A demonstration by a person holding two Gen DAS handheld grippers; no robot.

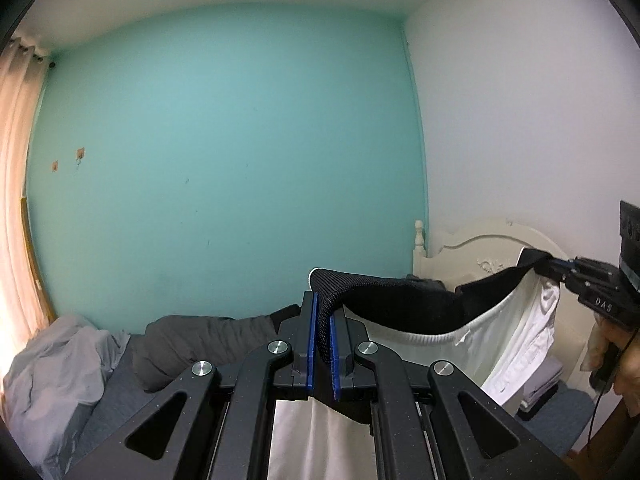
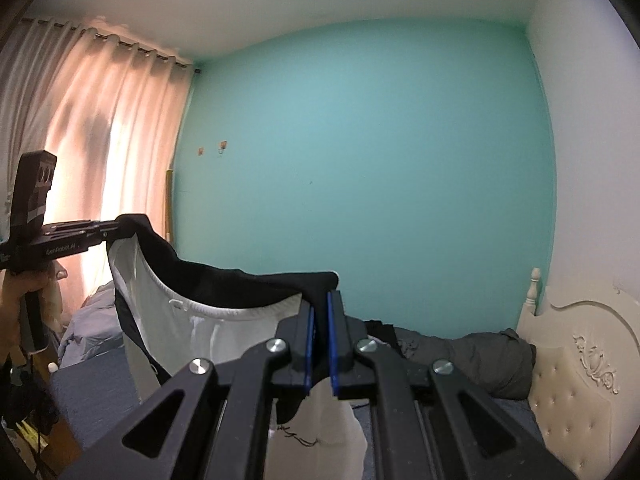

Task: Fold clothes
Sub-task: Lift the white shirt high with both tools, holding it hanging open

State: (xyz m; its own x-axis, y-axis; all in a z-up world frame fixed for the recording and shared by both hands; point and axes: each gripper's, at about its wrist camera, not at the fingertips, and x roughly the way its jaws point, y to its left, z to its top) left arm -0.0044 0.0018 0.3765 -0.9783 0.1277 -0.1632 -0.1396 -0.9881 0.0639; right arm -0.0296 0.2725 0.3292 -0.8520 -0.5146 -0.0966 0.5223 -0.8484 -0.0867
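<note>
A: We hold a garment point(image 1: 400, 308) aloft between two tools. Our left gripper point(image 1: 323, 344) is clamped on its black ribbed waistband, the blue pads pressing the knit.

B: Our right gripper point(image 2: 319, 340) pinches the other end of that band; smooth white lining hangs below, sagging in a curve between us.

A: Beneath lies a bed point(image 2: 96, 392) under a dark blue cover, with crumpled grey clothes point(image 1: 200, 344) and a pale lilac heap point(image 1: 52, 364).

B: Behind rises a cream headboard point(image 2: 576, 356), tufted and carved with a scroll, against a flat teal wall point(image 2: 360, 168). Soft pink curtains point(image 2: 100, 128) fall in pleats.
</note>
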